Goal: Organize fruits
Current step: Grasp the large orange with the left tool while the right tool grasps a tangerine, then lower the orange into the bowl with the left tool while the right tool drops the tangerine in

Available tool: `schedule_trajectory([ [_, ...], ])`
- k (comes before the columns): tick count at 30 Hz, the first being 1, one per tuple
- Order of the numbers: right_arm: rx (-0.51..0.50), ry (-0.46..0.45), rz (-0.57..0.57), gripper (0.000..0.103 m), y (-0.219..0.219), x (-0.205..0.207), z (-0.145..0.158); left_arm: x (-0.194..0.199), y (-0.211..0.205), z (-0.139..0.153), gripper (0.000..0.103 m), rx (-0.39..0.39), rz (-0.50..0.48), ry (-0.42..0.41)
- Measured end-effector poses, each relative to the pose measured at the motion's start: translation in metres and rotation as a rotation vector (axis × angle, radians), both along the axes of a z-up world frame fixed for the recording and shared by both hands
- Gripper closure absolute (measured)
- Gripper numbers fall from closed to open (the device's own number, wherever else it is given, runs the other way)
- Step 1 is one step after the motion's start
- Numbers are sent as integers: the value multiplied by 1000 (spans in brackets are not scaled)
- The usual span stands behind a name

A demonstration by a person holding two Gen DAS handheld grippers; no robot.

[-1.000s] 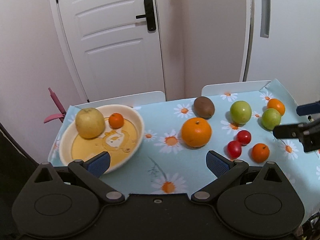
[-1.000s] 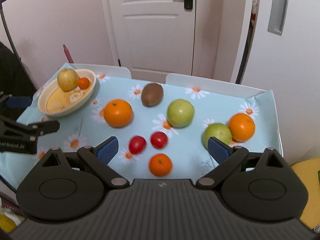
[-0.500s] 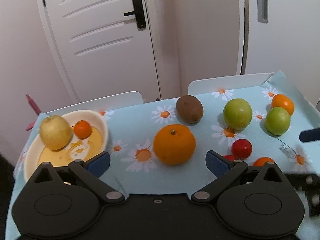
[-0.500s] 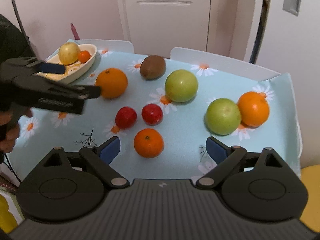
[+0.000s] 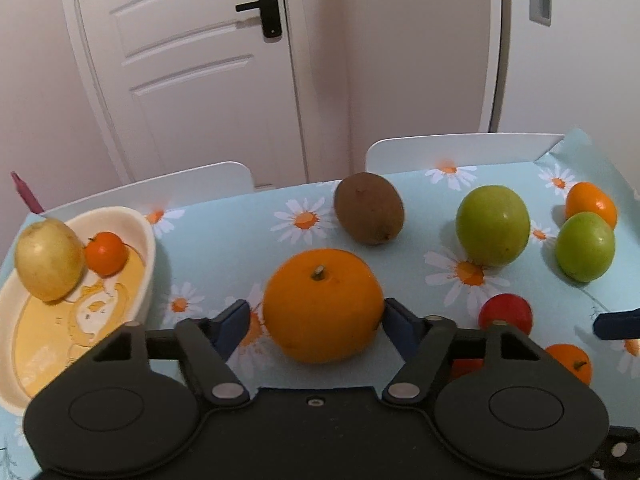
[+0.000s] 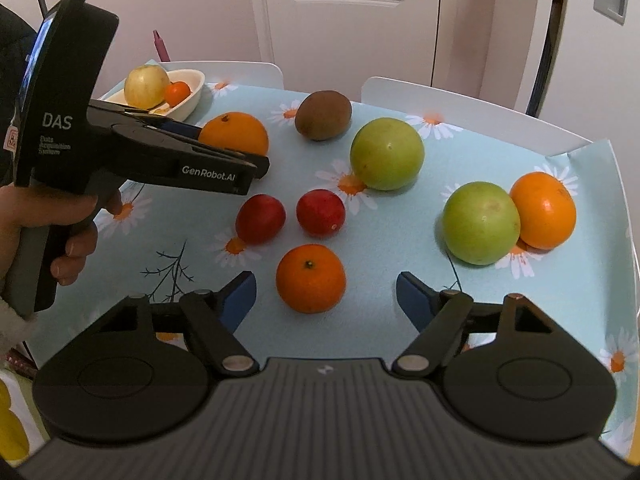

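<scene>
Near the table's (image 5: 224,236) middle, the left gripper (image 5: 316,318) closes around the big orange (image 5: 322,304), not yet clamped; the right gripper (image 6: 326,294), unclenched, closes around a small tangerine (image 6: 311,278).

Clearance on the daisy tablecloth (image 6: 500,312) — crowded centre, open near edge

Left gripper (image 5: 316,320) body blocks the left approach; two red fruits (image 6: 288,216) and a small orange (image 6: 310,278) cluster mid-table, green apple (image 6: 386,154) and kiwi (image 6: 323,116) behind — bare cloth lies between the small orange and the right-hand apple-orange pair (image 6: 508,218)
</scene>
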State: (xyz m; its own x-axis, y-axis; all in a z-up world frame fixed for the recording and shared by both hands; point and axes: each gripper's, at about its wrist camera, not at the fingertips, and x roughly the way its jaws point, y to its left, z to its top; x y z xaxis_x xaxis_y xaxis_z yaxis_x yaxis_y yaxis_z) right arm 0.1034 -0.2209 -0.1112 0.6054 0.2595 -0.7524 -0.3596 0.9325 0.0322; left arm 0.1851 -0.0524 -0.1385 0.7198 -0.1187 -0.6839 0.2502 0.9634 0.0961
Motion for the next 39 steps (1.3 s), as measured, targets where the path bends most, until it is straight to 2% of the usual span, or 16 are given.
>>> schedule_trajectory([
  [2,4,3,-4,17,-1,1,-1,0,-2,0,36,-5,-6,-1],
  [12,8,14,4,31,2,3,-5,-12,1,1,37,24,-18,-6],
  [21,4,11,9,37,6,4,-5,-26,9,2,37,35,-24,1],
  [23,0,6,12,42,7,4,-4,-30,11,2,37,32,-25,5],
  [24,-1,5,15,50,8,4,-4,-31,12,2,37,31,-25,6],
  [32,7,1,0,50,9,0,7,-53,18,10,37,32,-28,-9],
  [39,1,-18,0,50,17,-7,26,-74,26,32,37,22,-24,-36],
])
